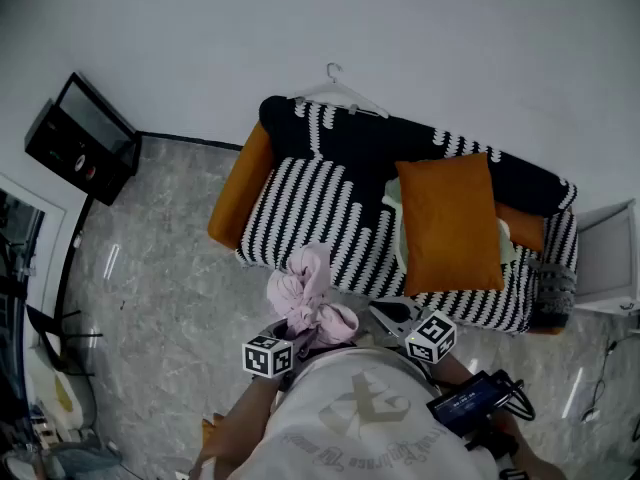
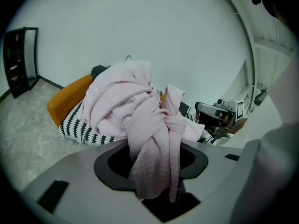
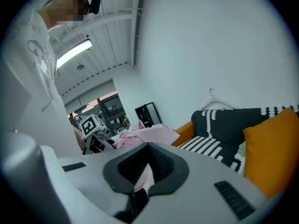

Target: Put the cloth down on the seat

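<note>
The pink cloth (image 1: 306, 296) hangs bunched in the air just in front of the sofa's striped seat (image 1: 310, 203), near its front edge. My left gripper (image 1: 297, 336) is shut on the bunch from below; in the left gripper view the cloth (image 2: 135, 111) piles up out of the left gripper (image 2: 152, 171). My right gripper (image 1: 392, 316) sits to the right of the bunch. A narrow strip of the cloth (image 3: 144, 178) is pinched low in the right gripper (image 3: 145, 169), and the rest of it (image 3: 152, 134) lies beyond, toward the left gripper's marker cube (image 3: 92, 125).
The sofa has an orange arm bolster (image 1: 238, 188) at its left end and a large orange cushion (image 1: 450, 223) on the right part of the seat, over a pale cloth. A wire hanger (image 1: 345, 93) rests on the backrest. A black cabinet (image 1: 80, 138) stands far left.
</note>
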Demonstrator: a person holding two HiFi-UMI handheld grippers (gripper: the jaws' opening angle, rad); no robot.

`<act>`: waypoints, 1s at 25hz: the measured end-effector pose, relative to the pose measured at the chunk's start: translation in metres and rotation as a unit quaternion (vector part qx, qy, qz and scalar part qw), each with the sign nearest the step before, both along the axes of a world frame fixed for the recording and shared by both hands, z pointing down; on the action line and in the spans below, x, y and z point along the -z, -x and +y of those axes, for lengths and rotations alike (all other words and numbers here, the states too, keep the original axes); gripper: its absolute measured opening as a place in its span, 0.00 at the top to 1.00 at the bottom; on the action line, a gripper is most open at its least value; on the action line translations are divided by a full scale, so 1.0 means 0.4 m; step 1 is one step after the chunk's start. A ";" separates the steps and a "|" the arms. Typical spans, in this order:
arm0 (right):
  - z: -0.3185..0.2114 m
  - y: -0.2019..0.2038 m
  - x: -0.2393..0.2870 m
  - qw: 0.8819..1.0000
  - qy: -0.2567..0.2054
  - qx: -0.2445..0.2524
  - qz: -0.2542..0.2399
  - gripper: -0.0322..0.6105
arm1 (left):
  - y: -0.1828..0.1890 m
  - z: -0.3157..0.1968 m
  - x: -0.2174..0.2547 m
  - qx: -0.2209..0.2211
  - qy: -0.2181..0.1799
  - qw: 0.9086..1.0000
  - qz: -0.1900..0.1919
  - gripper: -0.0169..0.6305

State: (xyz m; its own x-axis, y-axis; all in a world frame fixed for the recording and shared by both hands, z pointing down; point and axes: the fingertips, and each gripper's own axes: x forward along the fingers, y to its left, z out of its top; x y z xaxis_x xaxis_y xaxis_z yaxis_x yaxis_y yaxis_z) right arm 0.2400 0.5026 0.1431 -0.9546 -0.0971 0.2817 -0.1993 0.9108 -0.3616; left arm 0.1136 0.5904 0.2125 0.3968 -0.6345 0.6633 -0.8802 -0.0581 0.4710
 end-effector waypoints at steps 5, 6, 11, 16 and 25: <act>0.063 0.052 0.026 1.000 -0.001 0.013 -0.001 0.93 | 0.046 0.075 0.021 0.025 0.005 1.000 0.000 0.64; 0.065 0.060 0.028 1.000 -0.003 0.017 0.001 0.93 | 0.055 0.080 0.025 0.032 0.004 0.999 0.001 0.64; 0.083 0.075 0.034 1.000 0.000 0.029 -0.010 0.93 | 0.082 0.110 0.022 0.060 0.005 0.998 0.009 0.64; 0.060 0.051 0.066 0.998 0.032 0.006 -0.053 0.93 | 0.069 0.106 0.056 0.064 -0.004 0.998 0.006 0.64; 0.085 0.154 0.038 0.999 0.029 0.026 -0.031 0.93 | 0.157 0.163 0.066 0.090 0.004 0.996 -0.001 0.64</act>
State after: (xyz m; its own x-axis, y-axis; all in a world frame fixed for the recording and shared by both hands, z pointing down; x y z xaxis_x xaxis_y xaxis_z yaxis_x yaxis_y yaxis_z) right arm 0.1785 0.5365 0.1278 -0.9735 -0.0327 0.2263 -0.1287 0.8965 -0.4238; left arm 0.0509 0.6555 0.1860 0.2767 -0.6893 0.6696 -0.8767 0.1041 0.4695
